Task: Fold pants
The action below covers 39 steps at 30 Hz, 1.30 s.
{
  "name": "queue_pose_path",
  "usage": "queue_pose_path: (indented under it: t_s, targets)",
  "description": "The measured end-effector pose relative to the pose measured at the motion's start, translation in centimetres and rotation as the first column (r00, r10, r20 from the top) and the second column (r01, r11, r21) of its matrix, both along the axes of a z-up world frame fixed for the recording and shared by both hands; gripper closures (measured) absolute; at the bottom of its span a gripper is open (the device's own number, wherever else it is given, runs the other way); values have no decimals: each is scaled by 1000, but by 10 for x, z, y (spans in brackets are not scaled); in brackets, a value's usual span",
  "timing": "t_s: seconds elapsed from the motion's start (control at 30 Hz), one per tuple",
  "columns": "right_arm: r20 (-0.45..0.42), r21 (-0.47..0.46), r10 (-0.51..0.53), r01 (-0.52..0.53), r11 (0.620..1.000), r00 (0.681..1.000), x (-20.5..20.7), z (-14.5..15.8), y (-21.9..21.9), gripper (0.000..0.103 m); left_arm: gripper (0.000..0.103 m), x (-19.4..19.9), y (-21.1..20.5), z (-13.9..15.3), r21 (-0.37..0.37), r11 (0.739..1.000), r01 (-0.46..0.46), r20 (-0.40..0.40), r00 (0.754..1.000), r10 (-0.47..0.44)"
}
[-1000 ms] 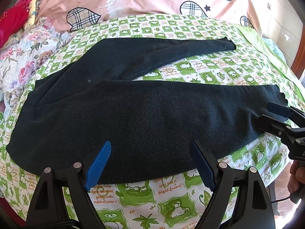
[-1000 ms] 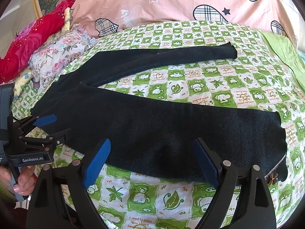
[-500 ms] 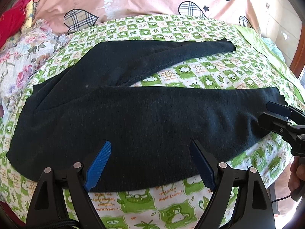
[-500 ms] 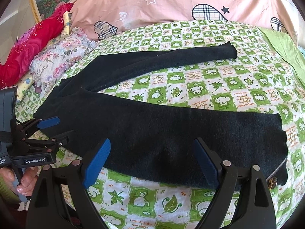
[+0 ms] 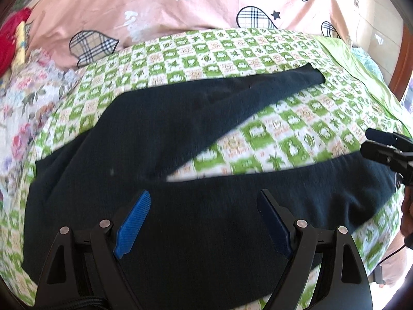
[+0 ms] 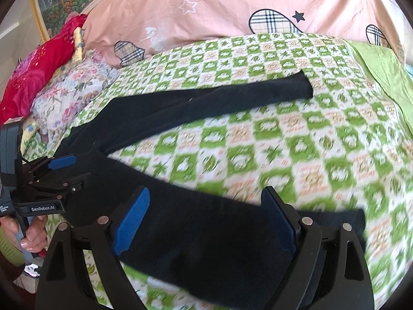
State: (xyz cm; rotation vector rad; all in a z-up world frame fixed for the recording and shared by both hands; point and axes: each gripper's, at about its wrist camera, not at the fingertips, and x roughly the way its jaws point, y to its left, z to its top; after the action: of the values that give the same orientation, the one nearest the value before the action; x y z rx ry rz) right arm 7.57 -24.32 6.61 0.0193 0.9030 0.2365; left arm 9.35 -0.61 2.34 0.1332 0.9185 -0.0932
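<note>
The black pants (image 5: 180, 206) lie spread on the bed (image 5: 284, 139), legs splayed apart — likely readying a lengthwise fold. Both grippers' fingers stand spread over the near leg, pinching nothing: left gripper (image 5: 204, 222) near the waist, right gripper (image 6: 206, 219) toward the cuff. Only the right view shows the person's hand (image 6: 28, 235).

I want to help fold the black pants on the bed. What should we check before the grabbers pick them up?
1. Pants spread flat, both legs apart: ok.
2. Left gripper open: ok.
3. Right gripper open: ok.
4. Either gripper holding cloth: not ok, neither grips yet.
5. Far leg cuff lying smooth: ok.
6. Near leg's edge between the fingers: cannot tell, picture is blurred.
</note>
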Motion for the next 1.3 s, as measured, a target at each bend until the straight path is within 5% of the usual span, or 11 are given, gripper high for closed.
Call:
queue_pose_path:
  t_s: [0.67,1.1,1.2,1.3]
  targets:
    - [-32,70,-89,91,993,996,159,23,-87,15,18,157,-8,7,67,990,127,-72,990,-122]
    - [-122,66,-80,88,994,989,242,1,-117,15,18,246,-24,-18,53,957,287,-181,945,-273]
    - [-148,81,-60,73,994,987,252,-9,-117,23,18,262,-28,-30,61,950,305,-223,932,-285]
    - [-165,93,-46,62,994,985,258,-16,-118,50,20,270,-31,-44,34,938,346,-284,903,-323]
